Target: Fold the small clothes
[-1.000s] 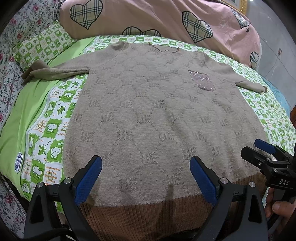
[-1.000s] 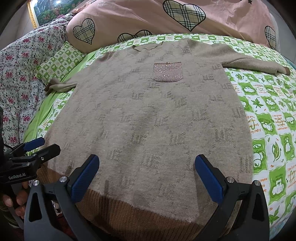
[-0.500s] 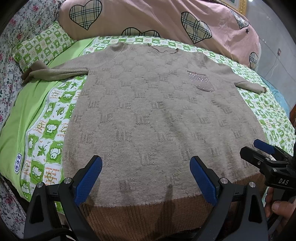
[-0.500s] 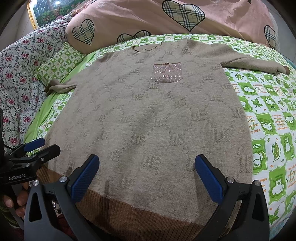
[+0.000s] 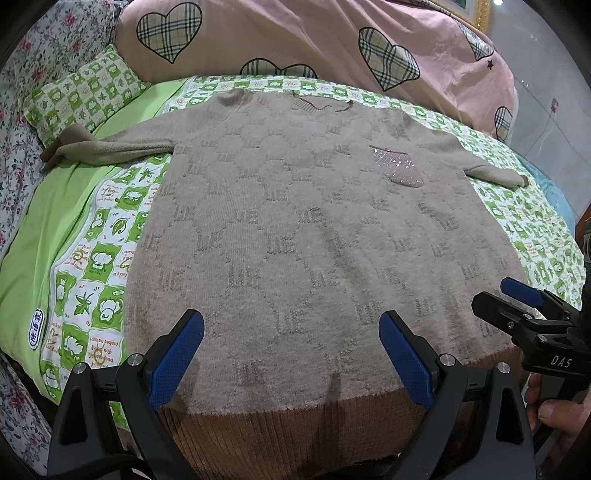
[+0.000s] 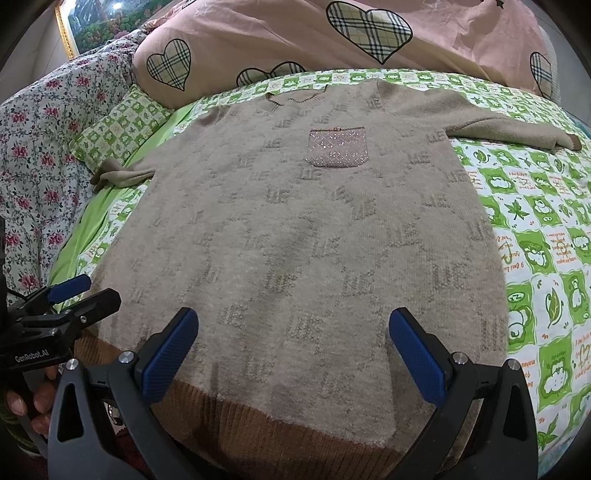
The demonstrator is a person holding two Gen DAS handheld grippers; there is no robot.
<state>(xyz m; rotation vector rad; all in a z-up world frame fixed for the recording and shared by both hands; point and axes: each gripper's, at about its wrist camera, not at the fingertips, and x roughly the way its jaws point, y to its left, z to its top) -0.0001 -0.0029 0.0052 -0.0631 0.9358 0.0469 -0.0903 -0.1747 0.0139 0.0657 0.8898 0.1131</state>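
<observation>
Hovering wide apart — left tool (image 5: pixel 291 354), right tool (image 6: pixel 291 350) — above sweater (image 5: pixel 314 236).

A home bedroom: a bed covered by a green-and-white cartoon-print sheet (image 6: pixel 535 229) fills both views. Behind the sheet lies a pink duvet with plaid hearts (image 5: pixel 303 40); a matching green checked pillow (image 5: pixel 83 92) sits at the sheet's far left corner, beside a floral quilt (image 6: pixel 40 158). A gilt-framed landscape picture (image 6: pixel 88 22) hangs beyond the quilt
</observation>
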